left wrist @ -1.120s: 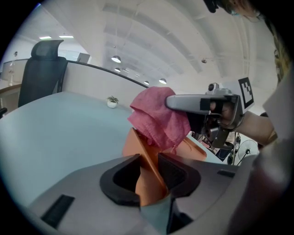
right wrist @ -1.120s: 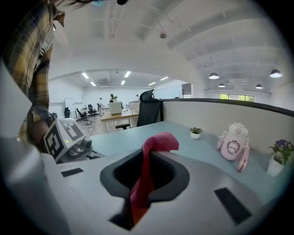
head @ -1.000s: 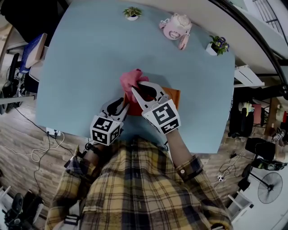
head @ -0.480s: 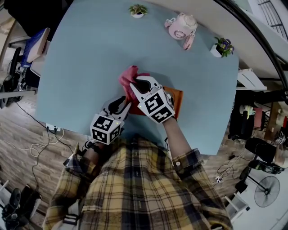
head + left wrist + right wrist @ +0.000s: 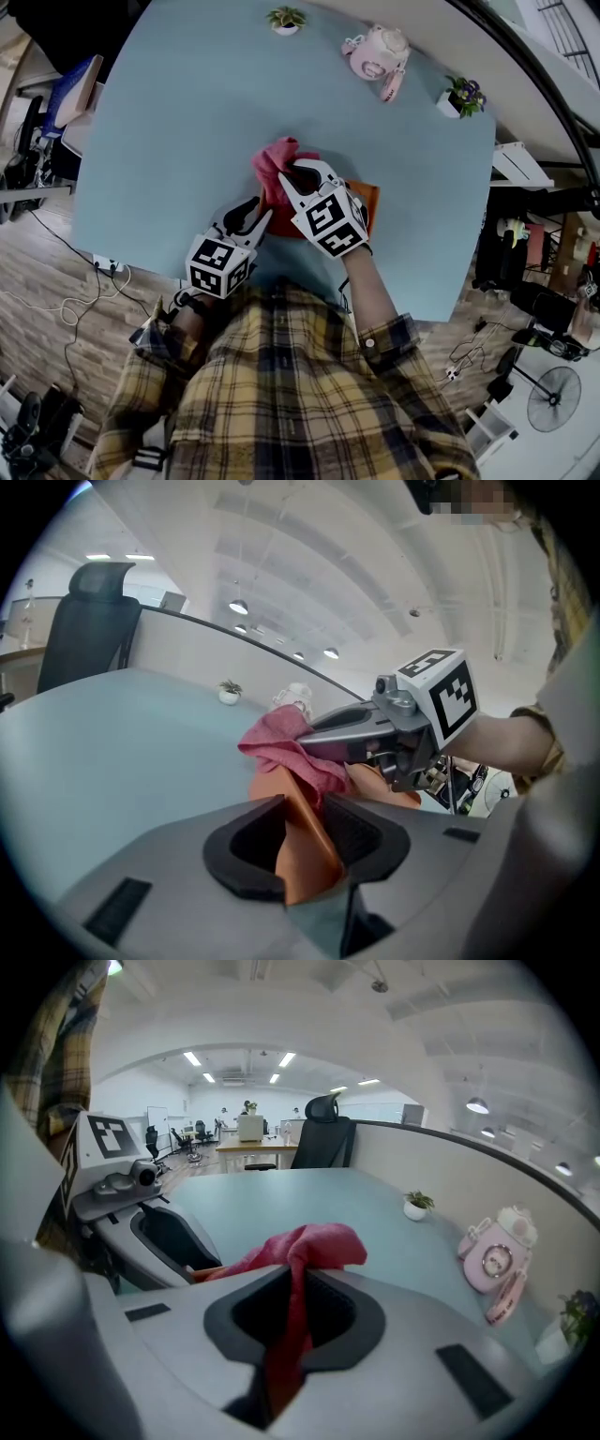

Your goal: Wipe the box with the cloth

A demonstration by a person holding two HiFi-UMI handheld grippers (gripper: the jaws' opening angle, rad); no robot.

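Two grippers to cover, both with something in them. Starting with the left gripper [image 5: 305,801]: clamped onto a corner of the orange box [image 5: 305,864], fingers [image 5: 247,847] pressed against either side of it and held fairly wide by the box itself. Over to the right gripper [image 5: 298,1283]: fingers [image 5: 339,1314] nearly together, pinching a fold of the pink cloth [image 5: 314,1246]. Got the rest of it bunched up just past the tips, plus a strip hanging down through the gap.

As for where stuff is: box lying on the light blue table [image 5: 169,131], close to the near edge, right in front of the plaid shirt [image 5: 281,394]. Mostly covered in the head view, with only the right end peeking out past the right gripper. Cloth wad bunched at the far left end of the box, resting on its top going by the left gripper view. Can't tell how far it hangs past that end. Left gripper coming in from the near left, right gripper angled down over the box, both close beside each other.

Along the far edge, well away from all this: small potted plant [image 5: 286,19], pink toy phone thing [image 5: 377,54], and another pot with purple flowers [image 5: 459,96]. Also spotted a black office chair [image 5: 323,1133] beyond the table in the right gripper view.
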